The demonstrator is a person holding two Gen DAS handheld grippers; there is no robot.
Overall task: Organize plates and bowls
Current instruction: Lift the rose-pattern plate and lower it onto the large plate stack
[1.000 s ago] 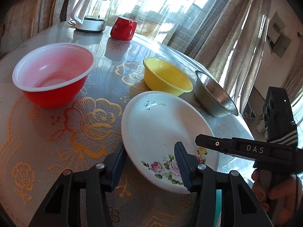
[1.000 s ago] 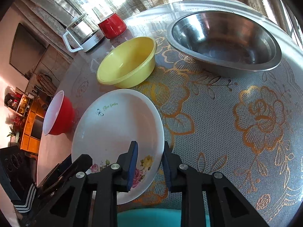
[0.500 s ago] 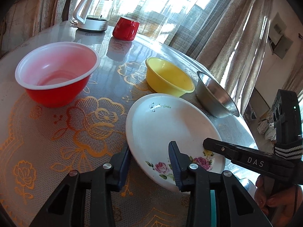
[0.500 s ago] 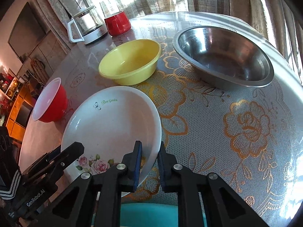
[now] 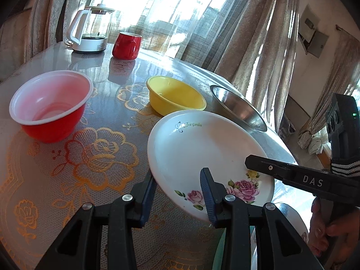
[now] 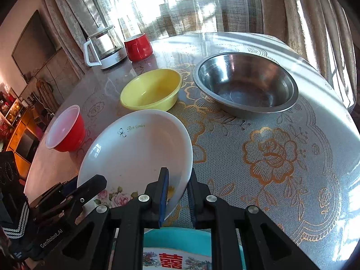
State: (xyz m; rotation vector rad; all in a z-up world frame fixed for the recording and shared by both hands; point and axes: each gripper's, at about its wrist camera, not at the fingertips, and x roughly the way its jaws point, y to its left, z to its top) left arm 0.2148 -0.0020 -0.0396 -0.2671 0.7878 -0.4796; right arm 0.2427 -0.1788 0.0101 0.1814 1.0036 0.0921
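While each hand-held gripper, left (image 5: 177, 193) and right (image 6: 177, 191), pinches the glossy round white plate (image 5: 202, 148) at lower centre, tilted above the lace-patterned desk (image 5: 67, 157), a yellow plastic bowl (image 5: 175, 99) and steel bowl (image 6: 245, 83) sit beyond.

"Rose Garden" on the white plate (image 5: 202, 144), "DAS" on the right gripper (image 6: 176, 193) (side arm), "GenRobot.AI" on the left gripper (image 5: 177, 191), "囍" on the near teal plate (image 6: 177, 243).

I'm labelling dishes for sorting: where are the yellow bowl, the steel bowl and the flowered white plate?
yellow bowl (image 6: 150, 90): right wrist view, on its inner floor.
steel bowl (image 6: 245, 87): right wrist view, on its inner bottom.
flowered white plate (image 5: 202, 144): left wrist view, on its bare white centre.
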